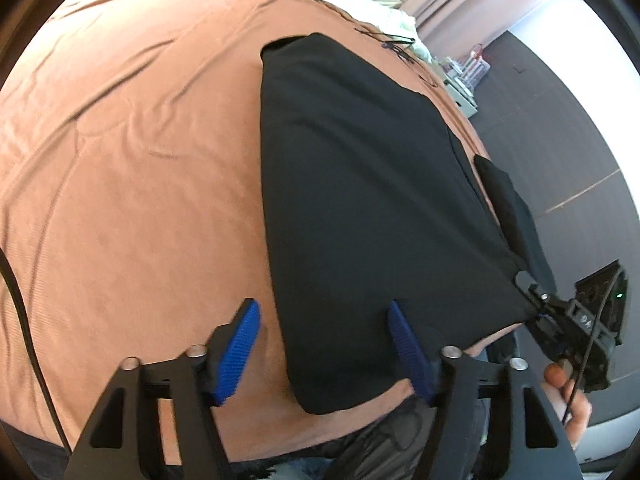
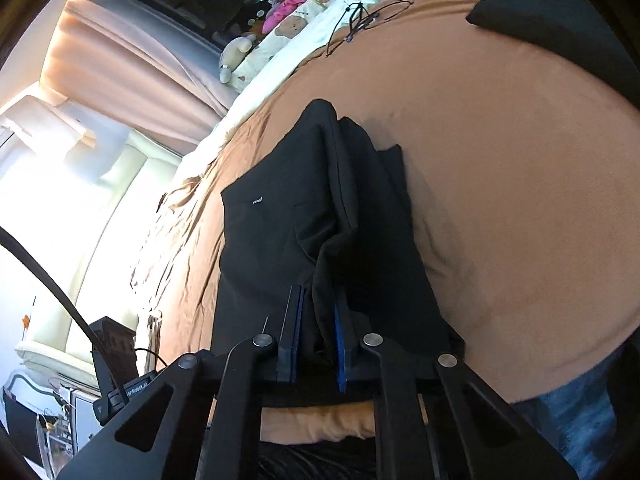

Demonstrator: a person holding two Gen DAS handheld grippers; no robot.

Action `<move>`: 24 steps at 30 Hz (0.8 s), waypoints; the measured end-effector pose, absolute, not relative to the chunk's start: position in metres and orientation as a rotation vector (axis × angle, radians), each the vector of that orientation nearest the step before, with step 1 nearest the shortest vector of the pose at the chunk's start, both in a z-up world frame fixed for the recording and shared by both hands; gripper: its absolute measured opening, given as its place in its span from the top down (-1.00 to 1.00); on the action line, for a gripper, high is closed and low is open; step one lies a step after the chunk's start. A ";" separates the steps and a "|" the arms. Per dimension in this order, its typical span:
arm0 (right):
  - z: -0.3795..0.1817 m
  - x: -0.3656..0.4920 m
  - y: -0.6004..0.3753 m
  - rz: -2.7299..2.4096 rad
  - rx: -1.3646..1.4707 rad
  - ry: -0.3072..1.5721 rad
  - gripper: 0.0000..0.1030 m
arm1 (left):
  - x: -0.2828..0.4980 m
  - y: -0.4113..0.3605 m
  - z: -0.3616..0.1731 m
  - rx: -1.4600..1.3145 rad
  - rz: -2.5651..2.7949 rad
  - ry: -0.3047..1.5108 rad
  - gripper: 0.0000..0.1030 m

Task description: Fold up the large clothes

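Observation:
A large black garment (image 1: pixel 368 200) lies partly folded on an orange bedspread (image 1: pixel 140 160). My left gripper (image 1: pixel 324 312) is open, its blue pads straddling the garment's near left edge without holding it. My right gripper (image 1: pixel 532 292) shows at the garment's near right corner, pinching the cloth. In the right wrist view the right gripper (image 2: pixel 318 320) is shut on a bunched fold of the black garment (image 2: pixel 304 220), which trails away over the bedspread (image 2: pixel 500 180). Another part of the garment (image 2: pixel 560 28) lies at the far right.
A thin black cord (image 2: pixel 360 16) lies on the far bedspread. Pillows and soft toys (image 2: pixel 280 36) pile at the bed's head. Curtains (image 2: pixel 120 64) and a bright window are to the left. Dark floor (image 1: pixel 560 120) lies beyond the bed's right edge.

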State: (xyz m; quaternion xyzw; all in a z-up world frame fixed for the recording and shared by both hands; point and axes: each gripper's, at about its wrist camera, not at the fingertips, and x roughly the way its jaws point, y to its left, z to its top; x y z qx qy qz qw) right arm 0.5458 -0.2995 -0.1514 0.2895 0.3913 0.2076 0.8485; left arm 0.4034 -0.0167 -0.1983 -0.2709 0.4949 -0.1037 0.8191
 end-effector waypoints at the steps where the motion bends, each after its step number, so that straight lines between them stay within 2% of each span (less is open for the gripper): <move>1: -0.153 0.542 -0.301 0.433 0.612 0.826 0.82 | 0.403 -0.018 -0.198 -0.594 -0.246 1.059 -0.06; 9: -0.174 0.532 -0.314 0.403 0.639 0.866 0.83 | 0.404 -0.033 -0.198 -0.515 -0.256 1.090 0.28; 14: -0.188 0.535 -0.320 0.381 0.634 0.912 0.83 | 0.410 -0.047 -0.207 -0.425 -0.259 1.122 0.29; 20: -0.158 0.539 -0.321 0.418 0.587 0.904 0.76 | 0.430 -0.041 -0.192 -0.423 -0.270 1.124 0.25; 22: -0.149 0.540 -0.320 0.423 0.558 0.887 0.60 | 0.433 -0.034 -0.188 -0.432 -0.262 1.109 0.09; 23: -0.145 0.540 -0.321 0.424 0.542 0.872 0.13 | 0.438 -0.030 -0.184 -0.445 -0.262 1.094 -0.11; 24: -0.139 0.543 -0.322 0.423 0.530 0.857 -0.49 | 0.440 -0.028 -0.183 -0.450 -0.259 1.085 -0.30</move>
